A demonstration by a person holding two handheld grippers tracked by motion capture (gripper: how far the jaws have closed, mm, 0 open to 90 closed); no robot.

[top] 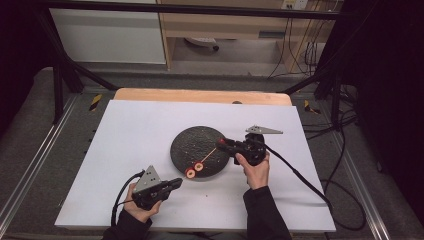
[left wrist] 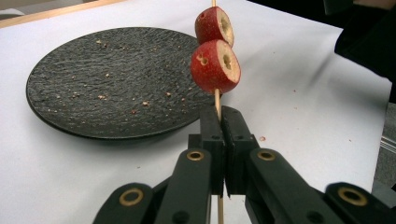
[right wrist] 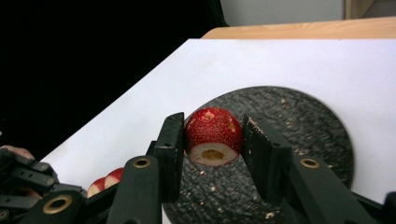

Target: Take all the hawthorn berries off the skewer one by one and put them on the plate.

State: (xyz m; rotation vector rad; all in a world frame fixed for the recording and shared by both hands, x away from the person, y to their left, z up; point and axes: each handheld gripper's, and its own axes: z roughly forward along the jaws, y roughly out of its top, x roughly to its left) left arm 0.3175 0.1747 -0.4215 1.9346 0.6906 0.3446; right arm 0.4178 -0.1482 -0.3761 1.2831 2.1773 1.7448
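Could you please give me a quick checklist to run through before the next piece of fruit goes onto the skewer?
1. Left hand-held gripper shut on the skewer: ok.
2. Two fruits already threaded, above the jaws: ok.
3. Right hand-held gripper shut on a third fruit: ok.
4. Third fruit's cored hole visible, facing the camera: ok.
5. Hole lined up with the skewer tip: cannot tell.
6. Plate bare of whole fruit, crumbs only: ok.

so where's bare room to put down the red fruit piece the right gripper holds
The round black stone plate is bare apart from crumbs, its far half freest. The white table sheet left of it is open too. Crowded: the plate's near edge, where the left gripper holds the wooden skewer with two fruits.
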